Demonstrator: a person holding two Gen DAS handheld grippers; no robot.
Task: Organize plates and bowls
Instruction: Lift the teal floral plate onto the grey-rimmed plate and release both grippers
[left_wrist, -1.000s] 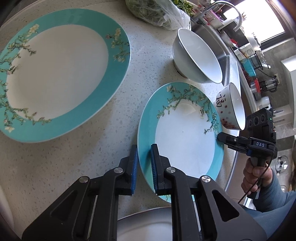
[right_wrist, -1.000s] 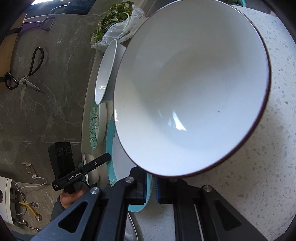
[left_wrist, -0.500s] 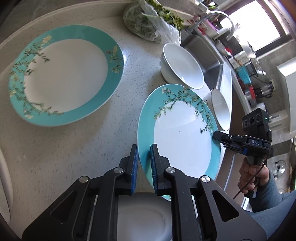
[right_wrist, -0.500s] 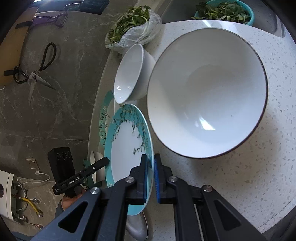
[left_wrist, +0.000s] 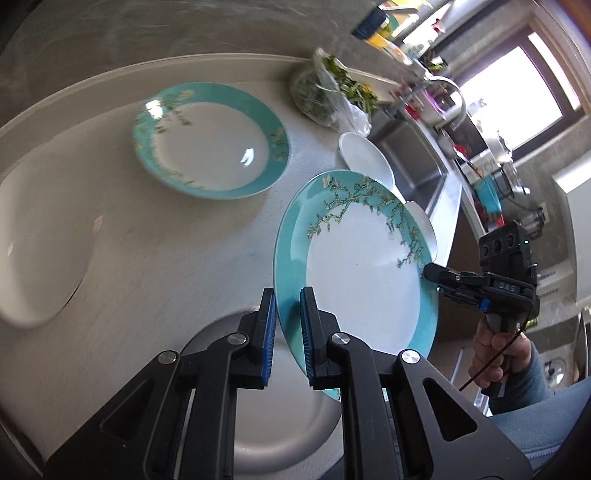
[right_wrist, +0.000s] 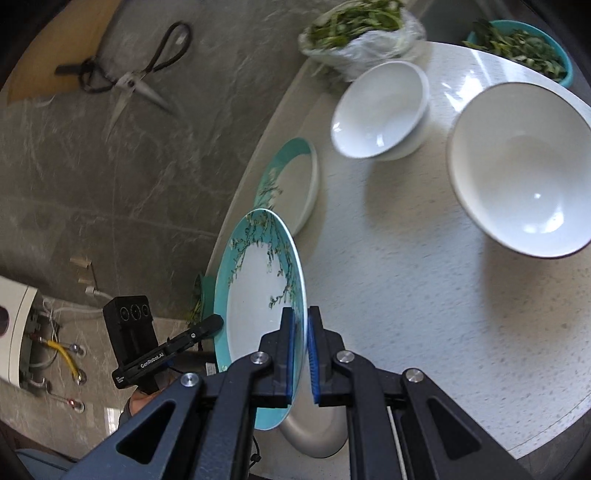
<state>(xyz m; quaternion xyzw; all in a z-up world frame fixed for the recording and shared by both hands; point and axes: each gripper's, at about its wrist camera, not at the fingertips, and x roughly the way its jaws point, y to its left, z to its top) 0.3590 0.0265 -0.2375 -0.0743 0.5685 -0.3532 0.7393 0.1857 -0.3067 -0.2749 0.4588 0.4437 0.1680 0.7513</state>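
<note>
A small turquoise-rimmed plate with a branch pattern hangs tilted above the counter, held at two opposite rims. My left gripper is shut on its near rim in the left wrist view. My right gripper, held by a hand, is shut on the far rim. From the right wrist, the same plate stands almost edge-on, with the right gripper on it and the left gripper at its other side. A larger matching plate lies flat on the counter.
A white bowl sits beside a bag of greens. A big dark-rimmed white bowl stands to the right. A grey plate lies below the held plate. A sink and a teal bowl of greens lie beyond.
Both grippers have risen with the small plate, lifting it off the counter and tilting it. The large plate and bowls now look smaller and farther below.
</note>
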